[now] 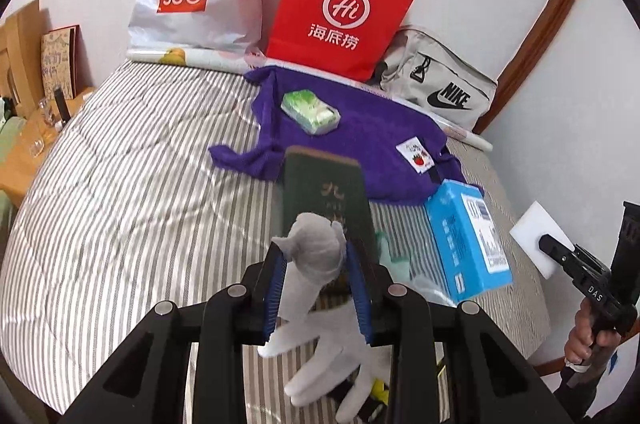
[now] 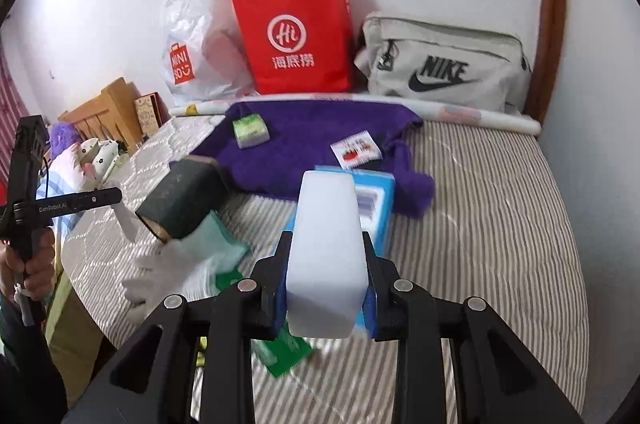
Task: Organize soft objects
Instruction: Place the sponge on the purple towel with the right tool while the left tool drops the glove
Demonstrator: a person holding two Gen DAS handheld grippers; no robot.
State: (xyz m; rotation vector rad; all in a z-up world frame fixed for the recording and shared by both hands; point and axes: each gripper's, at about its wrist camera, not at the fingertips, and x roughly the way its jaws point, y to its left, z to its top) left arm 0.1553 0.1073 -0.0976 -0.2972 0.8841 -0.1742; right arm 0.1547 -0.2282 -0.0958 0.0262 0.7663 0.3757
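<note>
My left gripper (image 1: 316, 248) is shut on a white glove (image 1: 316, 304). The cuff bunches up between the blue pads and the fingers hang below. Just beyond it is a dark green book (image 1: 324, 191). My right gripper (image 2: 326, 244) is shut on a white sponge block (image 2: 326, 264), held above a blue box (image 2: 376, 199). A purple cloth (image 2: 304, 143) is spread on the striped bed, with a green tissue pack (image 2: 250, 129) on it. In the left wrist view the right gripper (image 1: 548, 244) and its sponge (image 1: 532, 224) show at the right edge.
A red paper bag (image 2: 296, 39), a white Miniso bag (image 2: 192, 55) and a grey Nike bag (image 2: 440, 71) stand along the wall. A teal cloth (image 2: 216, 244) and a green packet (image 2: 284, 352) lie near the book. A wooden bedside table (image 1: 24, 151) holds small glasses at the left.
</note>
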